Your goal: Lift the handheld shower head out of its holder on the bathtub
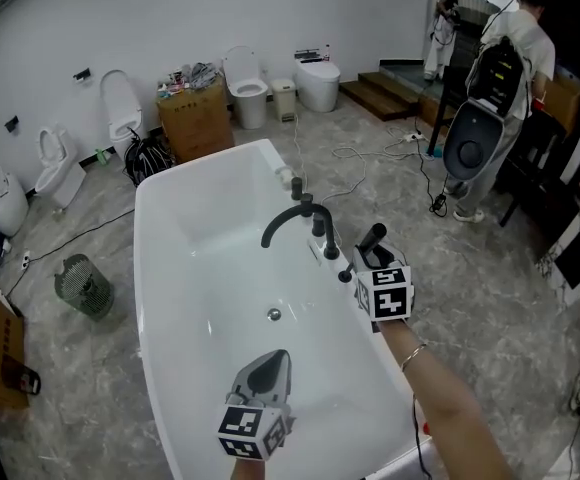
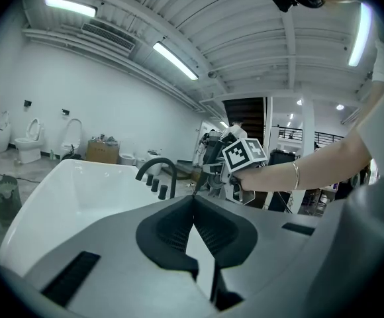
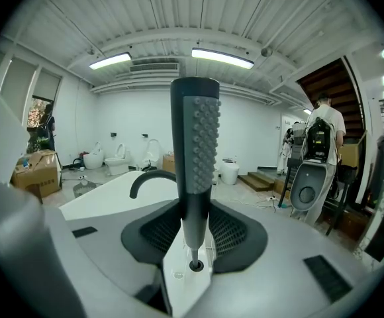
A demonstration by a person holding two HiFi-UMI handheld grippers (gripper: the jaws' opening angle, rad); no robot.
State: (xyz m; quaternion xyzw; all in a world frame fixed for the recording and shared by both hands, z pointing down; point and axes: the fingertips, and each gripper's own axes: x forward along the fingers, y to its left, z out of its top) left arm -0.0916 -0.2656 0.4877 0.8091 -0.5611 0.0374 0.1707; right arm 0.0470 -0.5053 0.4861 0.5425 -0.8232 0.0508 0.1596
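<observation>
Bathtub point(image 3: 106, 197) rim white just below the jaws: risk of the smooth shower head point(image 3: 195, 138) slipping through the pads, or its lower end catching the holder point(image 3: 196, 265) if tilted. Upright at frame centre, clamped in the part-open right gripper point(image 3: 193, 240). Left gripper point(image 2: 193, 201) closed on nothing, lower centre of the head view.

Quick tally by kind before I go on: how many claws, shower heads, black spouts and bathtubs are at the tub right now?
Claws: 2, the left claw shut and empty, the right claw gripping the shower head
Handheld shower head: 1
Black spout: 1
Bathtub: 1
Total: 5
</observation>
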